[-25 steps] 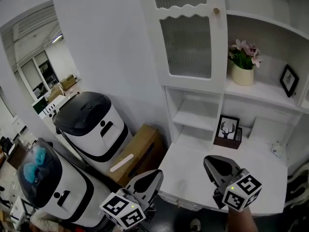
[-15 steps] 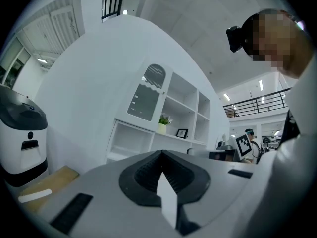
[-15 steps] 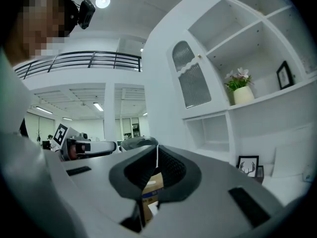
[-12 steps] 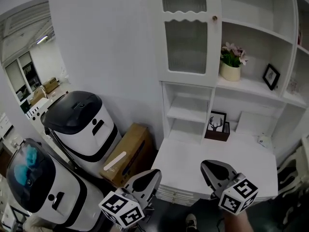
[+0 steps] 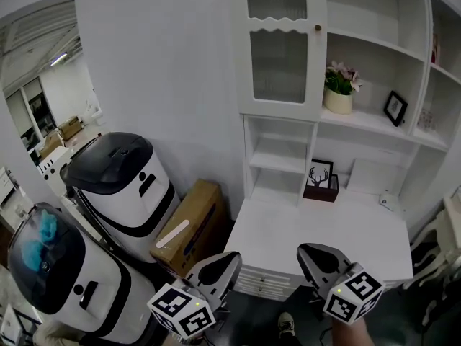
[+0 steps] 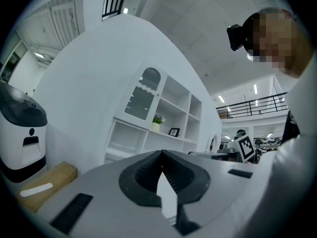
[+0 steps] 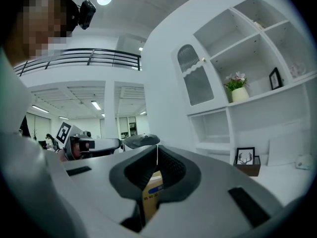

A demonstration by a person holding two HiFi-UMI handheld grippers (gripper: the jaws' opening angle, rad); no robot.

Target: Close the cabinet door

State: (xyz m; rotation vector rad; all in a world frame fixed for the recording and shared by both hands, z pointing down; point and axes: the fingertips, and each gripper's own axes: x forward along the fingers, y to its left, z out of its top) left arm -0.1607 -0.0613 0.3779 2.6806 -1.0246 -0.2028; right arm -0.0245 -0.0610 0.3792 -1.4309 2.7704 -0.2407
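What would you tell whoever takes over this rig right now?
Left tool: shut, empty.
Right tool: shut, empty.
Both are held low at the near edge of the white desk, well short of the cabinet.
Cabinet door: glass-fronted, at the upper left of the shelf unit. It looks flush with its frame, knob on its right edge.
Done: door appears closed.
Left: nothing visible; perhaps check that it is fully seated.

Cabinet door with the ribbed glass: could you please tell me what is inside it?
The cabinet door looks shut; its ribbed glass shows only dim grey, so any contents behind it are hidden.
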